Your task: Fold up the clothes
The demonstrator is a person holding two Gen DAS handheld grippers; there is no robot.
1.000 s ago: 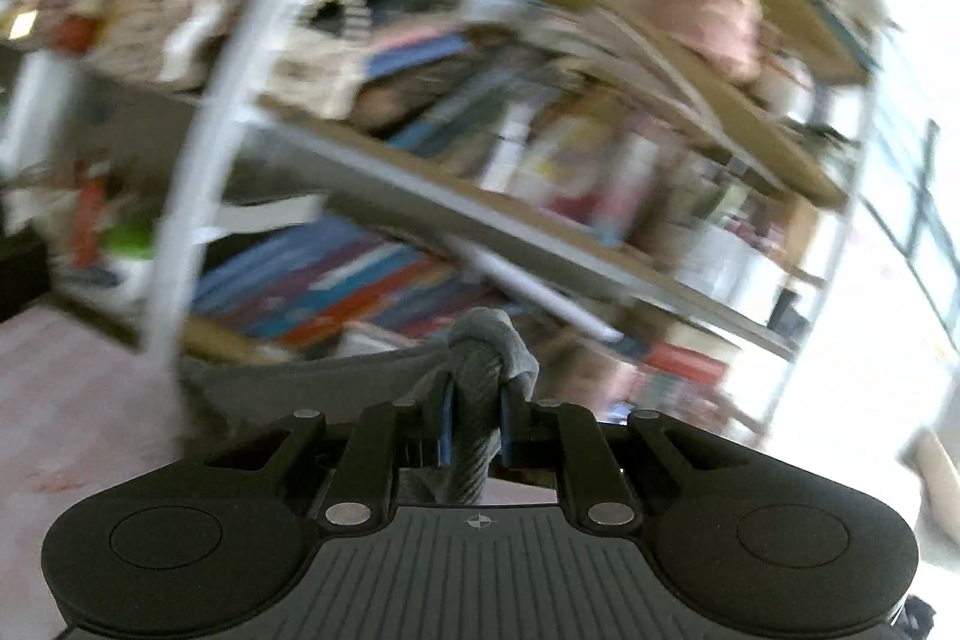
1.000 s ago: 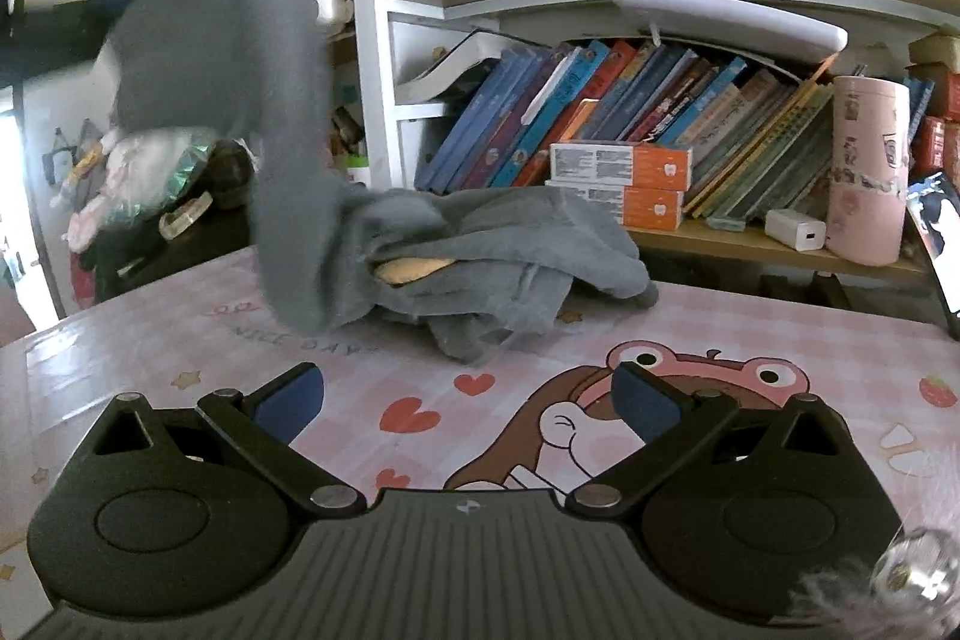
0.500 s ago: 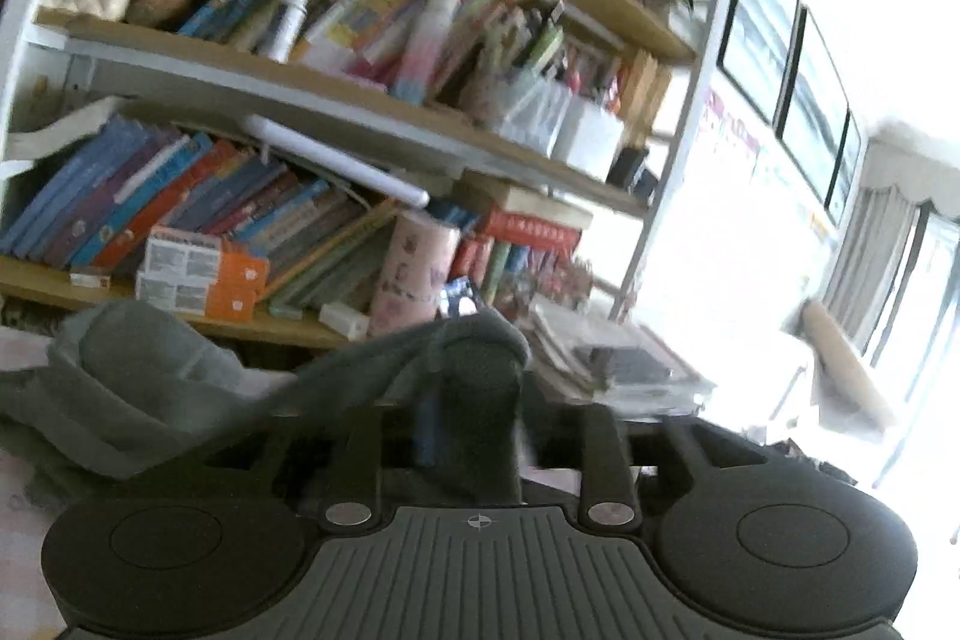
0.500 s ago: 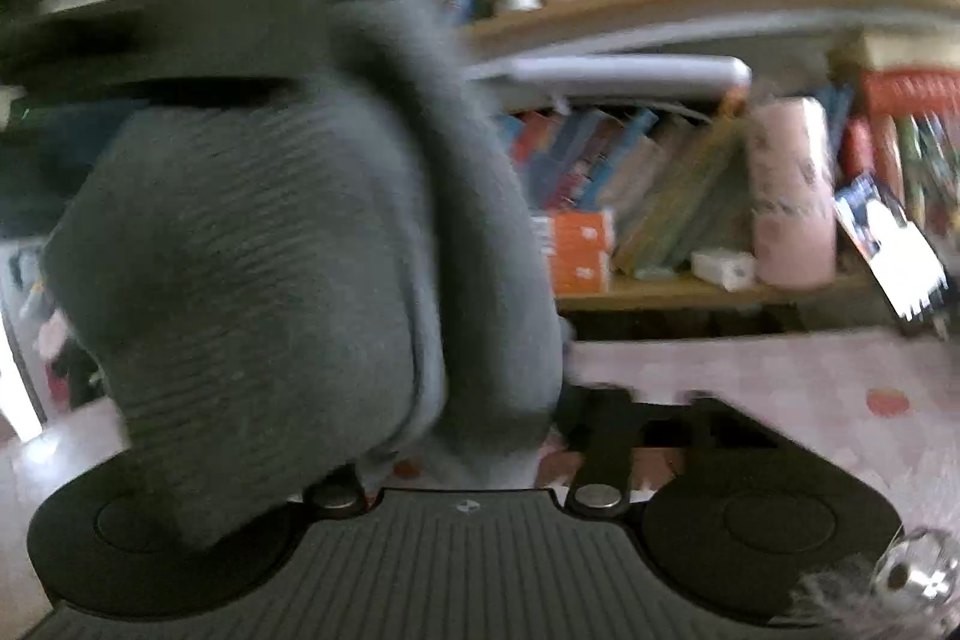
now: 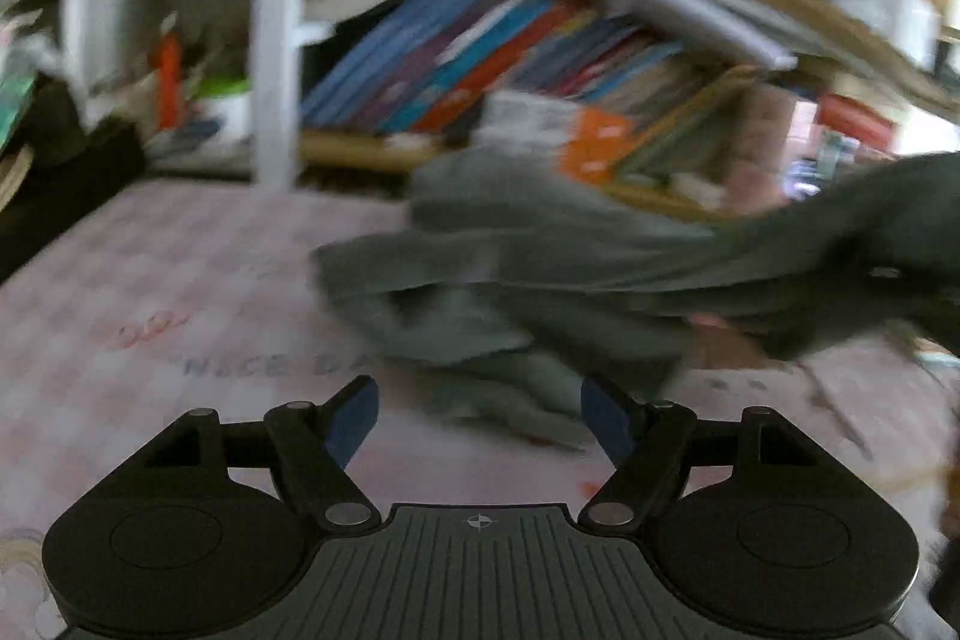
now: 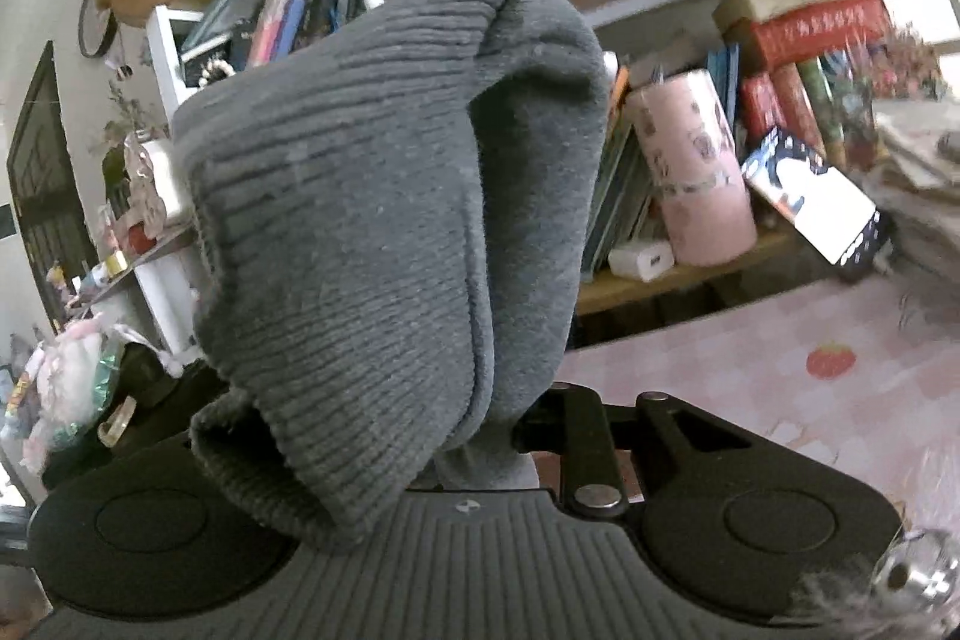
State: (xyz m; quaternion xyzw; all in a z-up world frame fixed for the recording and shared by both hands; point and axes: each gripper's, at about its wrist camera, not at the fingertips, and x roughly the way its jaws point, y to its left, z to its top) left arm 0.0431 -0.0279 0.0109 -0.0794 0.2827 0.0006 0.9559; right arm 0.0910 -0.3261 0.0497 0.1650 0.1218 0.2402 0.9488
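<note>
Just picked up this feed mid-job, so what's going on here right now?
A person with two handheld grippers is folding a grey knit garment. The right gripper is closing on its ribbed cuff, holding it up. The left gripper is opening with nothing between its pads. The garment's bulk lies crumpled on the pink checked tablecloth.

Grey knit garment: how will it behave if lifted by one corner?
Probably floppy: the grey knit garment droops in soft folds over the right hand-held gripper, whose jaws are closing on it. Likely to trail: the rest lies crumpled on the pink tablecloth. The ribbed knit seems unlikely to slip.
</note>
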